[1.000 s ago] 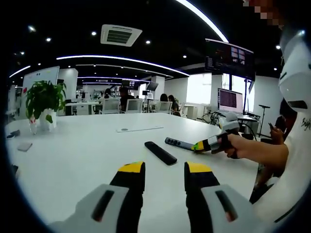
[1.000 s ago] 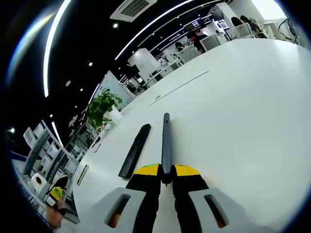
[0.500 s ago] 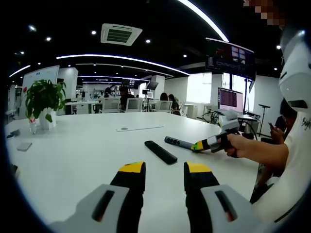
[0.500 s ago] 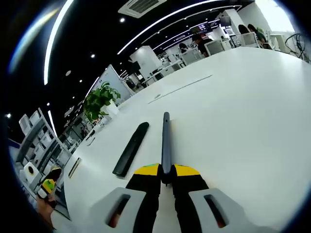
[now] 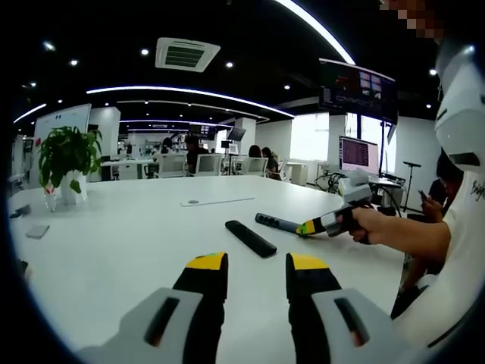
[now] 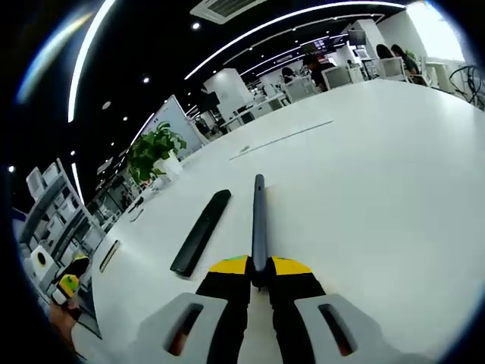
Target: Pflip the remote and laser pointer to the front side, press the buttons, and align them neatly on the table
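A black remote [image 5: 251, 238] lies flat on the white table [image 5: 121, 243], and it also shows as a long dark bar [image 6: 201, 232] left of my right gripper. The slim dark laser pointer [image 6: 258, 226] sticks straight out from between the yellow tips of my right gripper [image 6: 258, 268], which is shut on its near end. In the left gripper view that pointer [image 5: 277, 223] hangs just above the table, held by the right gripper [image 5: 308, 227] in a person's hand. My left gripper [image 5: 256, 265] is open over bare table, well short of the remote.
A potted plant [image 5: 66, 159] stands at the table's far left, with a small flat object [image 5: 36, 230] near it. A thin white strip [image 5: 217, 202] lies further back. Chairs, desks and monitors [image 5: 359, 158] fill the room behind. The person's arm [image 5: 409, 239] reaches in from the right.
The right gripper view has rolled and shifted slightly, the pointer staying clamped. The left gripper and the remote have not moved.
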